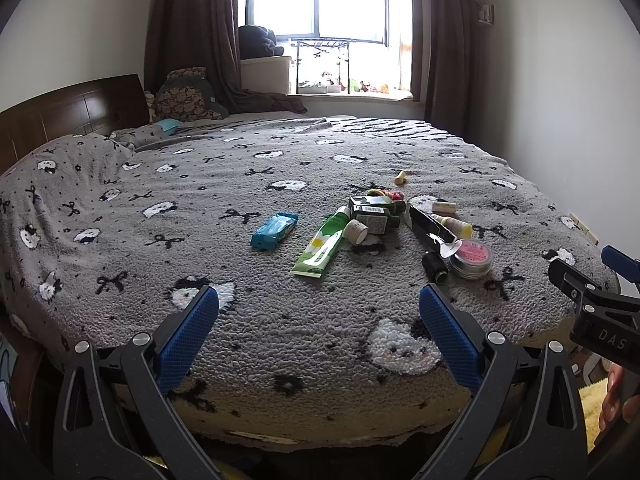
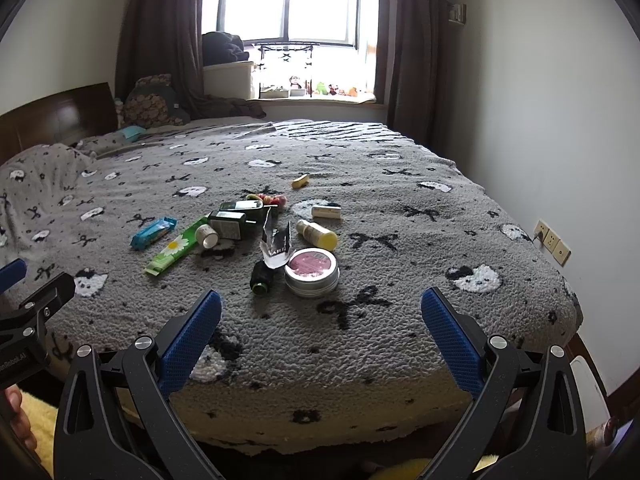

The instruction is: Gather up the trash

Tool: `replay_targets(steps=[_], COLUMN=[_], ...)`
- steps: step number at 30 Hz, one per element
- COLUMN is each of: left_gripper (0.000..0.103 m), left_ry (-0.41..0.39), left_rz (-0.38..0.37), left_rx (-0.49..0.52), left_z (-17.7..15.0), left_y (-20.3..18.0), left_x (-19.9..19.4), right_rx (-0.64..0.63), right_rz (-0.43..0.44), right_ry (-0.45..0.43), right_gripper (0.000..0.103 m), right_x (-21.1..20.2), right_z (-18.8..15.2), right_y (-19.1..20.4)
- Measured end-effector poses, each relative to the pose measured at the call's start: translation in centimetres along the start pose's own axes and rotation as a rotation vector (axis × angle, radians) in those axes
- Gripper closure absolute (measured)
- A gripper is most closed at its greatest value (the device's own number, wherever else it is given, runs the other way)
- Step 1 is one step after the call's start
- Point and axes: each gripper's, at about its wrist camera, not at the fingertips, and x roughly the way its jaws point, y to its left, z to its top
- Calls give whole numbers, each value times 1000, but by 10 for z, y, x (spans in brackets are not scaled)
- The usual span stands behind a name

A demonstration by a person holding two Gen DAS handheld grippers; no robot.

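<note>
A heap of small items lies on the grey patterned bedspread [image 1: 280, 320]. In it I see a blue packet [image 1: 274, 230] [image 2: 153, 233], a green tube [image 1: 324, 246] [image 2: 178, 249], dark green boxes [image 1: 372, 212] [image 2: 234, 220], a round tin with a pink lid [image 1: 471, 258] [image 2: 313, 271], a small dark bottle [image 1: 435, 266] [image 2: 261, 277], a torn black wrapper [image 1: 434, 228] [image 2: 276, 246] and a yellow bottle [image 2: 317, 234]. My left gripper [image 1: 319, 312] hovers open over the bed's near edge, short of the heap. My right gripper [image 2: 321, 316] is open too, just short of the tin.
A wooden headboard [image 1: 68, 112] and pillows are at the left. A window sill with toys [image 1: 348, 86] lies beyond the bed. A white wall with sockets [image 2: 554, 242] runs along the right. A small yellow item [image 1: 401, 177] lies apart behind the heap.
</note>
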Motion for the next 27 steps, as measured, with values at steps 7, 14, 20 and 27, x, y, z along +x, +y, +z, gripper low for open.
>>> replay_targets(steps=[7,14,20,27], left_gripper=[8,8,8,8], left_ry=[-1,-5,-7,-4], left_rz=[6,12,18,15], left_rx=[0,-3,-6,-15], left_z=[1,2,1,0], left_y=[0,3,5,10], left_x=[1,0,0,3], right_rx=[1,7,12,13], right_rz=[0,-16,-2,20], right_ry=[-12,-26,-21,-24], right_gripper=[3,3,3,3], right_x=[-3,-4,-2,-2], right_z=[0,0,-1,0], right_y=[0,-2,-2,-6])
